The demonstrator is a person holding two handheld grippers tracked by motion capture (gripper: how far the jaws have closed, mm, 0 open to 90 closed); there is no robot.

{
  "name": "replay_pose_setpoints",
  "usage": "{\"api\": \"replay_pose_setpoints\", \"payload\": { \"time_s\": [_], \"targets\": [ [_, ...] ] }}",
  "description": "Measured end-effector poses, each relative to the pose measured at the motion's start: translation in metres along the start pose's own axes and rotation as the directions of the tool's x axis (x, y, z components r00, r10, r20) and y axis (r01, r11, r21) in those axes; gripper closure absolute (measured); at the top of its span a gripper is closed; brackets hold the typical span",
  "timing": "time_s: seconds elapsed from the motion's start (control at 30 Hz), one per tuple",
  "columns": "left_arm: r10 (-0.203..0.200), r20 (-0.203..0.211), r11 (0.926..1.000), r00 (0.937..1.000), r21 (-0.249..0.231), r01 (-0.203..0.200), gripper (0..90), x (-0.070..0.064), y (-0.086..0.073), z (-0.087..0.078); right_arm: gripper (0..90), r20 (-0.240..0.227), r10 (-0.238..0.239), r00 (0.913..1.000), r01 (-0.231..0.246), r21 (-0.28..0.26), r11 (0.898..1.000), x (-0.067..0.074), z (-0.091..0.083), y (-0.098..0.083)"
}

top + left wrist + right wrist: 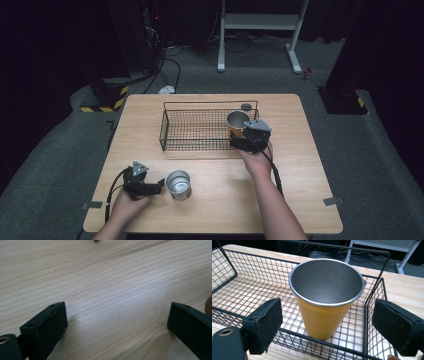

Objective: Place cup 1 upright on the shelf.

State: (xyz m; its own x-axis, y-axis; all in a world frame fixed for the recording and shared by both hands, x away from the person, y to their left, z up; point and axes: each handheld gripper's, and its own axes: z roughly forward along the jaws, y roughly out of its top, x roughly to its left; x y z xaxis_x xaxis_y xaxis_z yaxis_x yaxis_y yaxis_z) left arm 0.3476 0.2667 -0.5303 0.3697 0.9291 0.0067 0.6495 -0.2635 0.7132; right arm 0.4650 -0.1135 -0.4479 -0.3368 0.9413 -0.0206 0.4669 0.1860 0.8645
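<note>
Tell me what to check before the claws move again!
1. Yellow metal cup upright inside the black wire basket: ok.
2. Right claw open, pads clear of the yellow cup: ok.
3. Yellow cup resting flat on the basket floor: cannot tell, the front rim wire hides its base.
4. Left claw open, nothing between its jaws: ok.
5. Shiny silver metal cup upright on the light wooden table, beside the left claw: ok.
6. Room left in the basket for the silver cup: ok, the wide part left of the yellow cup is free.
</note>
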Motion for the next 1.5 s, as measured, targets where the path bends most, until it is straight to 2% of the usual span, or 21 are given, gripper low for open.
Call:
{"api": "replay_pose_setpoints", "payload": {
  "time_s": [0.5,0.7,0.73,0.97,1.5],
  "targets": [
    [-0.001,-0.002,1.0,1.0,0.0,0.001,3.2,0.0,0.0,0.0,14.8,-0.04,0.001,0.9992,-0.001,-0.021,1.0,-0.002,-0.023,-0.007],
    [-0.002,-0.002,1.0,1.0,0.0,0.002,3.3,0.0,0.0,0.0,18.3,-0.059,0.007,0.9982,-0.008,-0.017,1.0,-0.004,-0.033,-0.016],
    [-0.002,-0.002,1.0,1.0,0.0,0.002,3.3,0.0,0.0,0.0,18.6,-0.064,0.019,0.9978,-0.021,-0.018,1.0,-0.005,-0.037,-0.02],
    [-0.002,-0.002,1.0,1.0,0.001,0.002,3.3,0.0,0.0,0.0,18.6,-0.058,0.019,0.9982,-0.018,0.004,1.0,-0.009,-0.043,-0.04],
    [-0.004,-0.004,1.0,1.0,0.0,0.004,3.4,0.0,0.0,0.0,17.9,-0.041,-0.004,0.9991,0.006,0.041,0.999,-0.014,-0.064,-0.082]
  ]
}}
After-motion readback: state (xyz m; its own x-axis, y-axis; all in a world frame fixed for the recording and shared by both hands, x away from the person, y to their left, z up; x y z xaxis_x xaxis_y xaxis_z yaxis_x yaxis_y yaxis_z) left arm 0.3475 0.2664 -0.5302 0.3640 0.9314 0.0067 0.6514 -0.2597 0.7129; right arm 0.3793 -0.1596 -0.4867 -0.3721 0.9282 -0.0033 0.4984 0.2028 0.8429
